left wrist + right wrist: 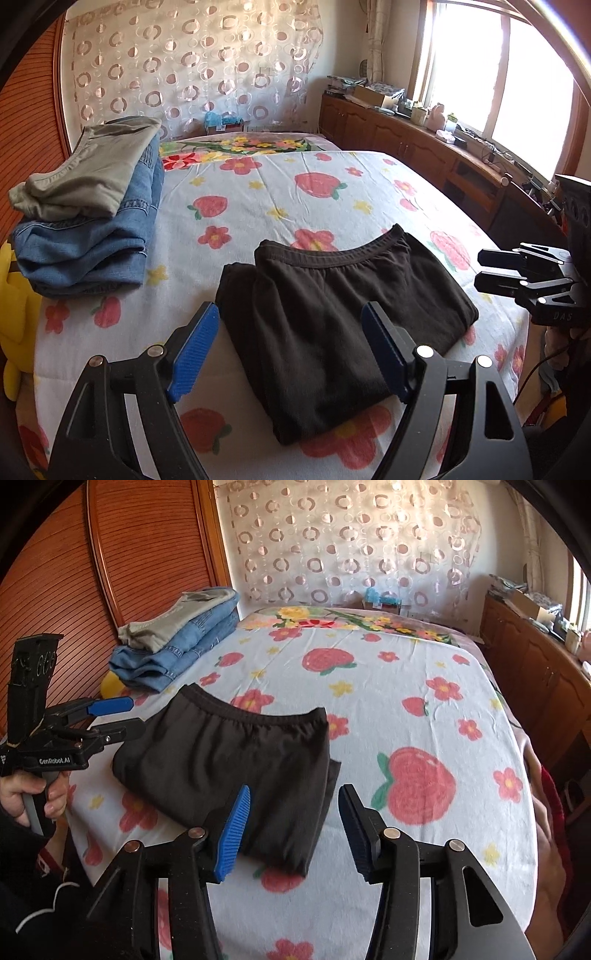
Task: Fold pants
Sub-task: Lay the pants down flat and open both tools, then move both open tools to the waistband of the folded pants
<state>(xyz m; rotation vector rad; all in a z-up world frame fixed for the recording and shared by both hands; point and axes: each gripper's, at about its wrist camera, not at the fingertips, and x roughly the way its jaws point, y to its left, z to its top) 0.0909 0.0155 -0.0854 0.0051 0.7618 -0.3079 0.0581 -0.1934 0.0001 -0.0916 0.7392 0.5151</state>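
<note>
Black pants [332, 288] lie folded into a compact rectangle on the flowered bed sheet [295, 192], waistband toward the far side. My left gripper [291, 314] hovers open over their near left part, its blue pads clear of the cloth. In the right wrist view the pants [221, 753] sit left of centre. My right gripper [295, 794] stands open above their near right corner, holding nothing. Each gripper shows in the other's view: the right one [480, 269] at the bed's right edge, the left one [138, 714] at the left, held by a hand [22, 790].
A folded grey-green garment [85, 177] tops folded blue jeans [85, 251] at the bed's far left. A yellow plush toy [14, 295] sits beside them. A cluttered wooden cabinet [406, 140] runs under the window on the right. A wooden panel [110, 554] lines the left.
</note>
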